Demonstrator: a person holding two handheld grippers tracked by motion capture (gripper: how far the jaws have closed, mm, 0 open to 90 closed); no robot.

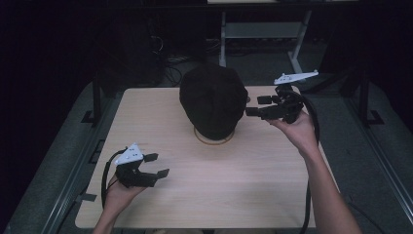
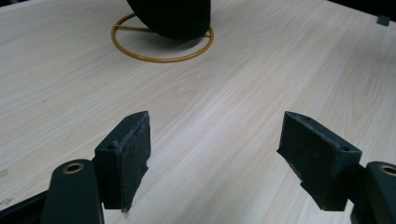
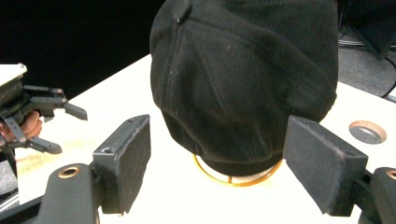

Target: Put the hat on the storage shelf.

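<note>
count on table (image 1: 160, 122): one dark cap (image 1: 213, 100), sitting on one gold wire ring stand (image 2: 161, 44). two handheld grippers: left gripper (image 1: 157, 165), right gripper (image 1: 255, 106). two hands, one on each gripper. one round hole (image 3: 367, 132) in the tabletop.

Room was dim; light fell mainly on the table (image 1: 253, 195), a pale wood-grain top w/ a round hole (image 3: 367, 132) near one edge. Floor (image 1: 53, 161) was grey, carpet-like. Behind the table stood a light metal frame (image 1: 263, 31) w/ a crossbar and angled legs; cables (image 1: 170, 63) lay on the floor to its left. Dark uprights (image 1: 96, 97) flanked the table. Far bkgd was black, no detail visible.
</note>
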